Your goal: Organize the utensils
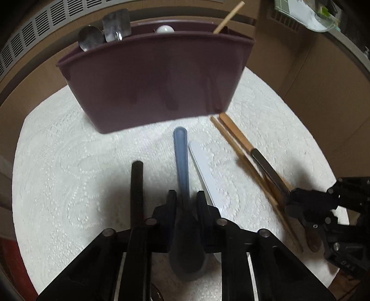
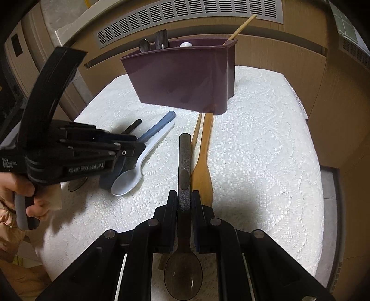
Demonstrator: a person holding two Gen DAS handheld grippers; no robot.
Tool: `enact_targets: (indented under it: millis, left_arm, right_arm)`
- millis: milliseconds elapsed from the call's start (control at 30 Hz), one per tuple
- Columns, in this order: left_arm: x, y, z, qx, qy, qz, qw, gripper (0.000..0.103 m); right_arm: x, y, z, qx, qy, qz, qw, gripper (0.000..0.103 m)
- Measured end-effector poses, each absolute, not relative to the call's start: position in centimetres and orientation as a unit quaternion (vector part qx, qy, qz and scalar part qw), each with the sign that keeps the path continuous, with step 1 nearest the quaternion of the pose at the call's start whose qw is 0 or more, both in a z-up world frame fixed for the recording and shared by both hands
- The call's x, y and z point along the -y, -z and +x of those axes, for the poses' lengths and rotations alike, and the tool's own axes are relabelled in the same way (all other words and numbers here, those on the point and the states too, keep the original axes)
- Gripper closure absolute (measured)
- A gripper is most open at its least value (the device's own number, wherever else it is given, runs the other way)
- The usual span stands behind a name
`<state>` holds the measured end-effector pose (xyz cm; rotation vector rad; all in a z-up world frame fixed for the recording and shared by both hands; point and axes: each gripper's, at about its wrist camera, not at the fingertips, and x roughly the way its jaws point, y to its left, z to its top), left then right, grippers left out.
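A maroon utensil caddy [image 1: 150,88] [image 2: 185,78] stands upright at the far side of the white mat. My left gripper [image 1: 186,201] [image 2: 141,148] is shut on the handle of a blue spoon [image 1: 181,157] [image 2: 159,126], whose bowl lies under the fingers. Beside it lie a white plastic spoon [image 1: 203,171] [image 2: 129,180] and a black handle [image 1: 136,185] [image 2: 134,125]. My right gripper [image 2: 184,199] [image 1: 291,201] is shut on a dark metal spoon [image 2: 185,157] [image 1: 266,166], bowl toward the camera. A wooden spatula [image 2: 203,162] and a chopstick [image 2: 196,129] lie just right of it.
The caddy holds metal spoons [image 1: 92,39], a chopstick [image 1: 229,17] and a white rounded end [image 1: 164,29]. A white lace mat [image 2: 266,162] covers the small table, with wood panels and a vent grille [image 2: 185,16] behind. A hand [image 2: 23,196] holds the left gripper.
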<state>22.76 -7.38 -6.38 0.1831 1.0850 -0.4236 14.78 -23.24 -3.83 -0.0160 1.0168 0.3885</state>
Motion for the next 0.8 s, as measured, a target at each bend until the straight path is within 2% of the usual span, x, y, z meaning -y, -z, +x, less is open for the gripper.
enact_targets:
  millis: [433, 800]
  left_arm:
    - [3.5, 6.4, 14.4, -0.528, 0.207, 0.071, 0.820, 0.086]
    - [3.8, 5.6, 16.3, -0.524, 0.211, 0.065, 0.823, 0.084]
  right_arm:
    - [21.0, 4.1, 14.9, -0.496, -0.204, -0.041, 0.843, 0.089]
    - [18.5, 4.7, 16.5, -0.500, -0.210, -0.092, 0.835, 0.089]
